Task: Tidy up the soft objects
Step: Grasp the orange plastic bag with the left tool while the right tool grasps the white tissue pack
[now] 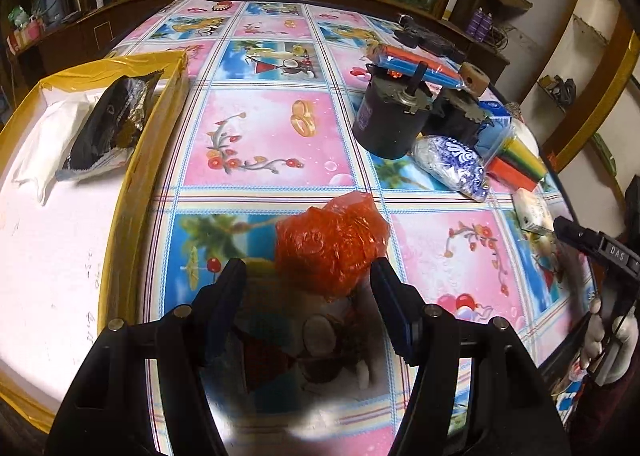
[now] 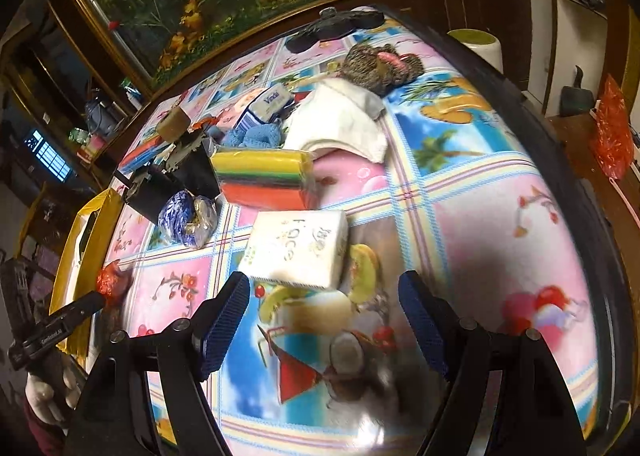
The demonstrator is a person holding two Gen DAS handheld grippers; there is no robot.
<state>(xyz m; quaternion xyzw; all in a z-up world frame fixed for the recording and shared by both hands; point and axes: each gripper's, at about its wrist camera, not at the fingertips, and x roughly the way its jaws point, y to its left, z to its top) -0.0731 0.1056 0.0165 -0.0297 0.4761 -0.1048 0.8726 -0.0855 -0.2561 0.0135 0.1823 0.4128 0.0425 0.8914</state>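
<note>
The left gripper (image 1: pixel 308 276) at the bottom of its own view holds a crumpled orange plastic bag (image 1: pixel 330 242) between its jaws, the right pad pressed into the bag's edge, over the picture-printed tablecloth (image 1: pixel 260 127). Beyond it, at the left of that frame, sits a yellow-taped white box (image 1: pixel 132 159) with a white cloth (image 1: pixel 48 135) and a dark foil packet (image 1: pixel 108 119) lying in it. In the upper right stand a dark cylinder (image 1: pixel 386 121) and a blue-and-white patterned bag (image 1: pixel 452 163).

The right gripper (image 2: pixel 324 292) stands open with nothing between its pads, which have just been spreading. Just past its fingertips, at frame centre, lies a white tissue pack (image 2: pixel 298 248). Farther up are a striped sponge pack (image 2: pixel 264 175), a blue knitted piece (image 2: pixel 256 137), a white folded cloth (image 2: pixel 340 123), and, near the far edge, a speckled knitted item (image 2: pixel 376 65).
</note>
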